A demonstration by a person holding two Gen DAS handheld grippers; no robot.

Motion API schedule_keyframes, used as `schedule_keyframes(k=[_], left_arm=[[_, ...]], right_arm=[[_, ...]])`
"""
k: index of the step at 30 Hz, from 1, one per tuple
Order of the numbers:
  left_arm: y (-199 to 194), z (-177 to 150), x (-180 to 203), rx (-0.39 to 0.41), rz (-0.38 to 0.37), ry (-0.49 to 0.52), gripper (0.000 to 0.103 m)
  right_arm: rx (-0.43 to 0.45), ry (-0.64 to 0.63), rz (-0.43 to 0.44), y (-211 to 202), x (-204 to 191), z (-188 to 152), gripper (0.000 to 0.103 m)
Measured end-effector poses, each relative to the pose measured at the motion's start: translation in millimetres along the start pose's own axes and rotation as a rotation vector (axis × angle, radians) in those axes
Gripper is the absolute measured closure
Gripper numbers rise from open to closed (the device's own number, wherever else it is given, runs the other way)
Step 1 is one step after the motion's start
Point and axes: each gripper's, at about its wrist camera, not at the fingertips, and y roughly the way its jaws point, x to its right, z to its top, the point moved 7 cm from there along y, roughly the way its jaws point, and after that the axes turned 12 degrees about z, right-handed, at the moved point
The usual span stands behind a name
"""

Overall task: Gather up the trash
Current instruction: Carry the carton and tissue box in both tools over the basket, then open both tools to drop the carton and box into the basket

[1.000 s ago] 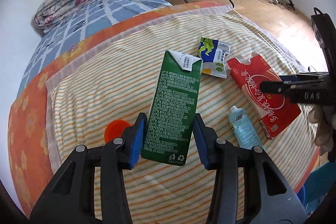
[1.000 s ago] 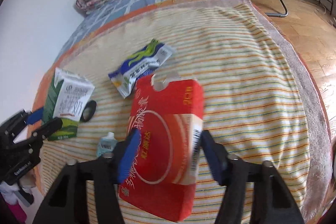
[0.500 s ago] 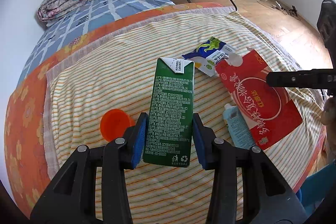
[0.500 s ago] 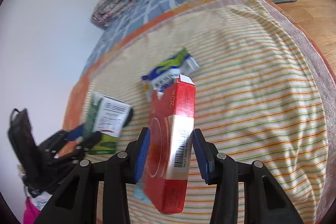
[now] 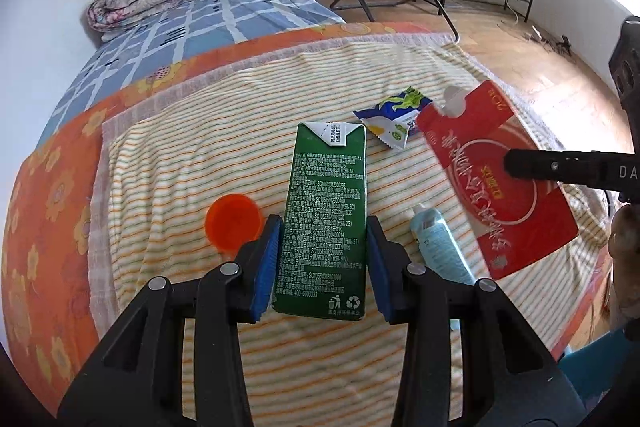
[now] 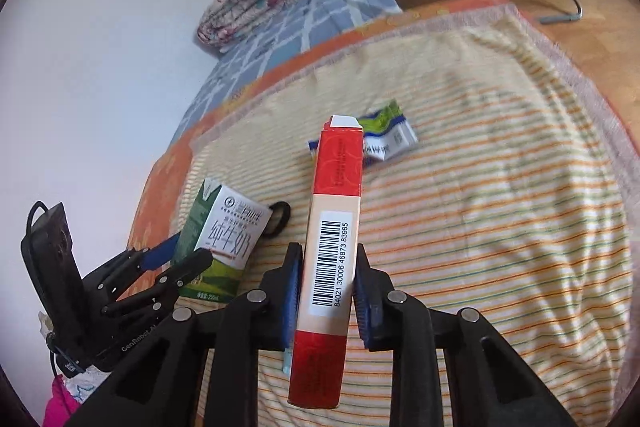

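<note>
Left gripper (image 5: 324, 263) fingers clamped the green milk carton (image 5: 326, 219), right gripper (image 6: 326, 287) fingers, just closing, pinched the red box (image 6: 332, 247), both above the bed (image 5: 160, 163); wrapper (image 5: 394, 125), tube (image 5: 438, 247), orange lid (image 5: 232, 223) remained uncollected.

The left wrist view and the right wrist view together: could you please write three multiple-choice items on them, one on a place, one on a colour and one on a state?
1. Where does the orange lid lie?
A. on the striped blanket, left of the green milk carton
B. on the wooden floor
C. on the folding chair

2. What colour are the pads of the left gripper?
A. red
B. blue
C. yellow

3. How does the red box stand in the right gripper?
A. lying loose on the blanket
B. clamped by its narrow barcode side
C. hanging from one finger

Answers: 1 A, the lid rests on the stripes beside the carton. 2 B, both pads are blue. 3 B, the pads press either side of it, the barcode facing the camera.
</note>
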Motion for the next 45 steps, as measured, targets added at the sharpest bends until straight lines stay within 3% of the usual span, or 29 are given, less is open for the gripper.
schedule_keyframes(k=[13,24,34,45], left_arm=[[-85,-36,3,0.046,-0.043,-0.064,0.062],[-147,-95,23,0.082,-0.074,-0.107,0.062],[-166,-147,48,0.069,-0.093,-0.109,0.062],[-168,-188,73,0.030,-0.125,-0.096,0.062]], right_arm=[[0.042,-0.187,-0.002,-61,-52,-33,0.080],[-0.003,-0.296,0.007,-97,-68,-105,0.080],[-0.053,-0.355,0.000,-110,-65,-172,0.080],[-0.076,-0.422,-0.008,-111,-69,-217,0.080]])
